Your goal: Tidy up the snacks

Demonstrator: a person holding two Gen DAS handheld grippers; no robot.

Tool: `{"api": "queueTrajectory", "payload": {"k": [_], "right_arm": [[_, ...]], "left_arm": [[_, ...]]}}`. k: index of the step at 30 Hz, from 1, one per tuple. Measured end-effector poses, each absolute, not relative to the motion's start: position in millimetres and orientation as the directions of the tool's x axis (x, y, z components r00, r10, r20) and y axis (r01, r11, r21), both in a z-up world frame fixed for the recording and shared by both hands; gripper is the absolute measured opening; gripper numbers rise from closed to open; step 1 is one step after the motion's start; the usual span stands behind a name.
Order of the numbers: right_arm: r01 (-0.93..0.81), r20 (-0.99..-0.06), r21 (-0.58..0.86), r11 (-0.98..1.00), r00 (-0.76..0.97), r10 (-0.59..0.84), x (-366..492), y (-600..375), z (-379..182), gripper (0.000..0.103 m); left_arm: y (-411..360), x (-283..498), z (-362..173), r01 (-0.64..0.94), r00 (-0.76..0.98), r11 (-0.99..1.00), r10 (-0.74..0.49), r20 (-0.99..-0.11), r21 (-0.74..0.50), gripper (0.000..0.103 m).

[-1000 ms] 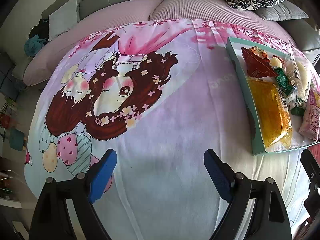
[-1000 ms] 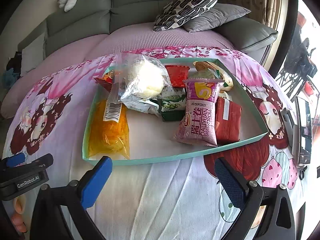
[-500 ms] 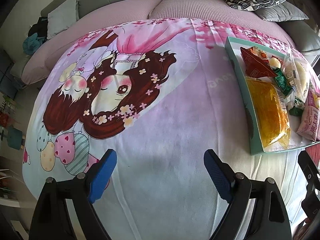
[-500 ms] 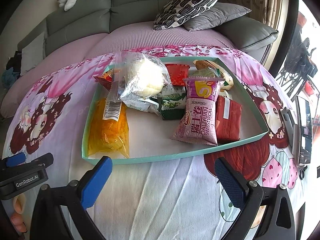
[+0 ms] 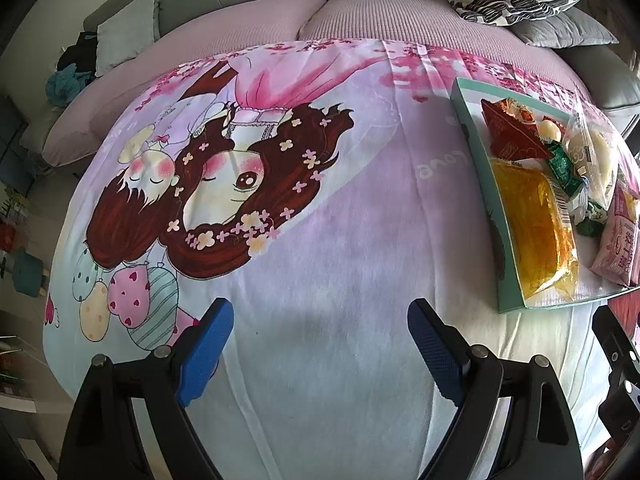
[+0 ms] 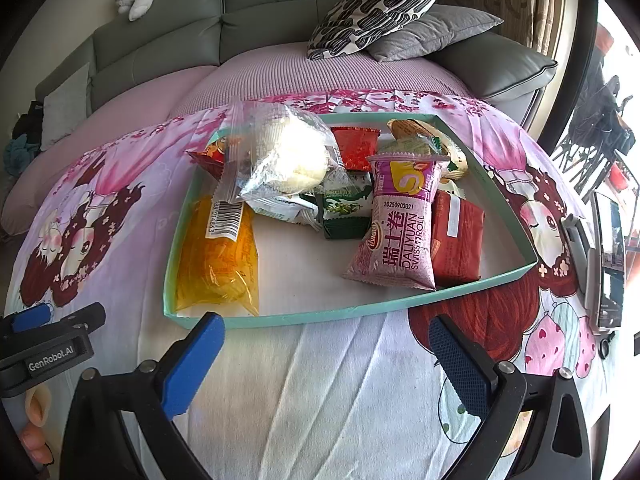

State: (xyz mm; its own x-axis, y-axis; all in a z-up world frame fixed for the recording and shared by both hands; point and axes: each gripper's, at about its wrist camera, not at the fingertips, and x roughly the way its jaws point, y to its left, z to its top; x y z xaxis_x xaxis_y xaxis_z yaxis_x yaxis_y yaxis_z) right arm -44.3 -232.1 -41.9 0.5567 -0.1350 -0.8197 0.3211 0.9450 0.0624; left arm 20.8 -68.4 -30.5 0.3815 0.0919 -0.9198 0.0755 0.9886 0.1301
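We see a shallow green tray (image 6: 348,314) lying on a cartoon-print blanket (image 6: 328,380) spread over a sofa, and we take the tray as our landmark throughout. All the snacks in view lie inside it. An orange packet (image 6: 218,256) lies flat along the tray's left wall. A clear bag holding a pale bun (image 6: 280,156) rests on top of other packets toward the far left corner. A pink Swiss-roll packet (image 6: 396,228) lies toward the tray's right half, overlapping the edge of a dark red packet (image 6: 458,240) beside it. Green packets (image 6: 346,208) lie in the middle, and a small red packet (image 6: 356,146) and a tan wrapper lie near the far wall.

The right tool (image 6: 328,360) hovers just in front of the tray's near wall, jaws spread wide and holding nothing. The left tool (image 5: 320,350) hangs over bare blanket, well to the left of the tray, likewise spread and empty.

Snacks gathered in the tray fit either a heap awaiting sorting or a collection just completed; we cannot tell which. If a packet is to be handled, we judge that the pink one offers the easiest grip, taken across its narrow width. The crinkly film will likely slip, so we close gently near a sealed end. The clear bag sits high and may tumble if neighbours are disturbed.
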Motion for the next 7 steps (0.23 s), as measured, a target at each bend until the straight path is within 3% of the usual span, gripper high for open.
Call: {"api": "queueTrajectory", "payload": {"k": [7], "right_arm": [[0.320,-0.822,0.063,0.945,0.554,-0.133,-44.5,-232.2,-43.1,0.103]], "left_arm": [[-67.8,20.4,-27.4,0.053,0.402,0.989,0.104,-0.909,0.137,0.089]]}}
